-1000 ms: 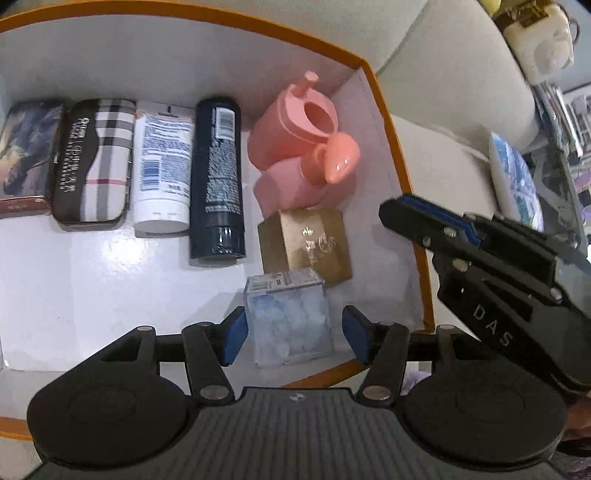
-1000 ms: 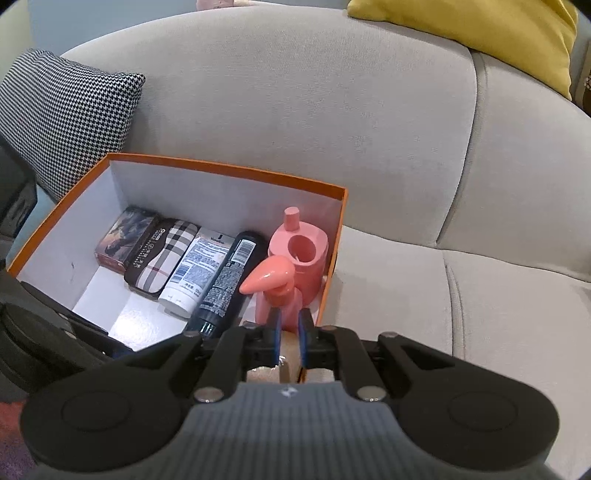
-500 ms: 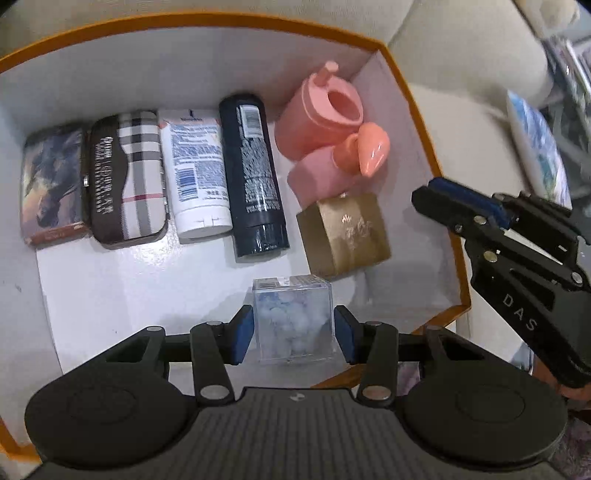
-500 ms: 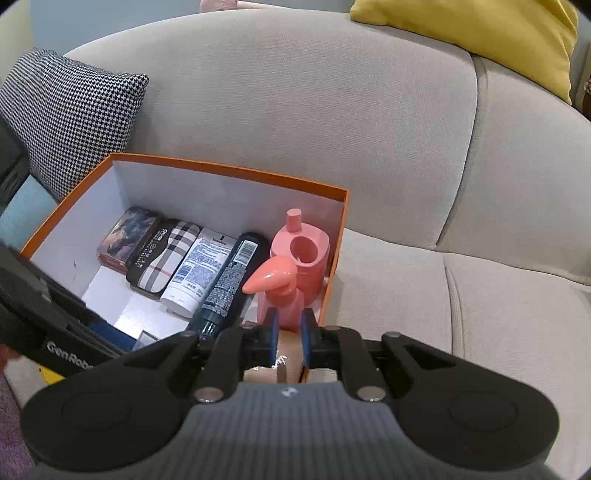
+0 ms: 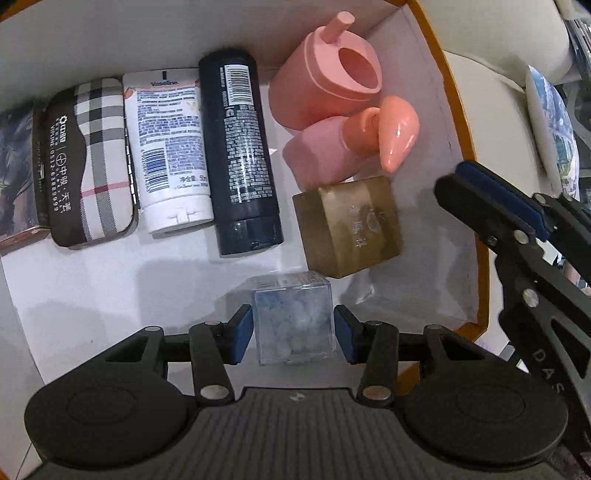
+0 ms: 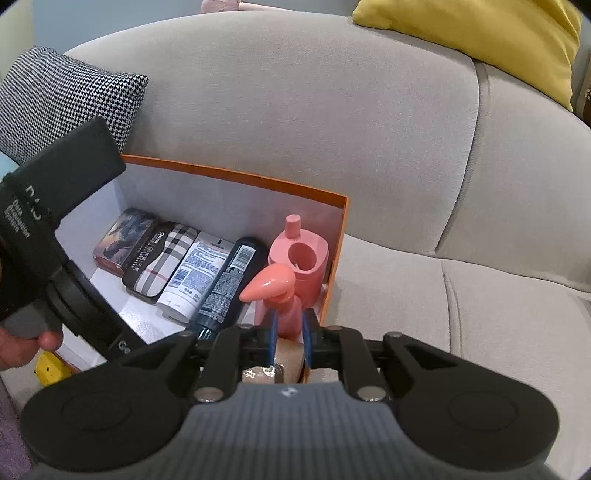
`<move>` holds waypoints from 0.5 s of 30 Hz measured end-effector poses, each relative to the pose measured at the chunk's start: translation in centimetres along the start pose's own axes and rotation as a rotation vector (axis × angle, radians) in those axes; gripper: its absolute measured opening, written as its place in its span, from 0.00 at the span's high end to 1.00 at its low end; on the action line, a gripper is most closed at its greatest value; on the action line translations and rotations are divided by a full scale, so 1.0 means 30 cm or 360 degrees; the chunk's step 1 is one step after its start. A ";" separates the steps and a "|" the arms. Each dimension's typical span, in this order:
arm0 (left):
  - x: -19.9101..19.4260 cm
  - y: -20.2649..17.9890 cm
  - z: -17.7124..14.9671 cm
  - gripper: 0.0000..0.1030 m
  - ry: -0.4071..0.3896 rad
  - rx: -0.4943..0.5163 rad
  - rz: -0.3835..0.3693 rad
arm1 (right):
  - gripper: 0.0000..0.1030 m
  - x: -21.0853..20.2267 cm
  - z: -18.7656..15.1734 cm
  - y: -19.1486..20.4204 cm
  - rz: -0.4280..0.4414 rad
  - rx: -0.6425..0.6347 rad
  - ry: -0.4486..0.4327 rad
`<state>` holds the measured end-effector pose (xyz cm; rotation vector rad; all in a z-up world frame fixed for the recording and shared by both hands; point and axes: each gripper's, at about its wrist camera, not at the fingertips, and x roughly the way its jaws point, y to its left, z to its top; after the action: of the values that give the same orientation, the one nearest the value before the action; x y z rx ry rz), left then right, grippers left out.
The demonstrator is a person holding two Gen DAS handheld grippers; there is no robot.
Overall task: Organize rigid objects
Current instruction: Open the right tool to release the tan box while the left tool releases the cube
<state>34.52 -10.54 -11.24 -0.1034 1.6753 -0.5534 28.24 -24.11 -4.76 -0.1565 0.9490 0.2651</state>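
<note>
An orange-rimmed white box [image 5: 476, 236] sits on a grey sofa. In it lie a picture tin, a plaid case [image 5: 88, 162], a white Vaseline tube [image 5: 166, 147], a dark bottle [image 5: 240, 151], two pink containers [image 5: 328, 81] and a gold cube box [image 5: 351, 229]. My left gripper [image 5: 293, 334] is shut on a clear cube of blue-white pieces [image 5: 293, 325], low inside the box by the gold cube. My right gripper [image 6: 290, 338] hovers over the box's right front corner, jaws narrowly apart and empty. It shows at the right of the left wrist view [image 5: 491, 199].
The box's orange rim [image 6: 236, 173] stands against the grey sofa back [image 6: 314, 110]. A houndstooth cushion [image 6: 70, 96] lies to the left, a yellow cushion [image 6: 480, 33] at top right. The sofa seat [image 6: 461, 314] spreads to the right of the box.
My left gripper has closed on the clear cube and pushed forward and lower into the box, toward the gold cube. The right gripper has barely moved.
</note>
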 end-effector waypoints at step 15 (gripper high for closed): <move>-0.065 0.030 -0.089 0.66 -0.0233 0.0063 -0.0125 | 0.82 -0.002 -0.007 0.004 0.0019 0.0008 -0.0009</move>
<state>32.58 -8.23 -9.64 -0.1774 1.5222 -0.6233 28.01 -24.05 -4.82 -0.1454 0.9449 0.2741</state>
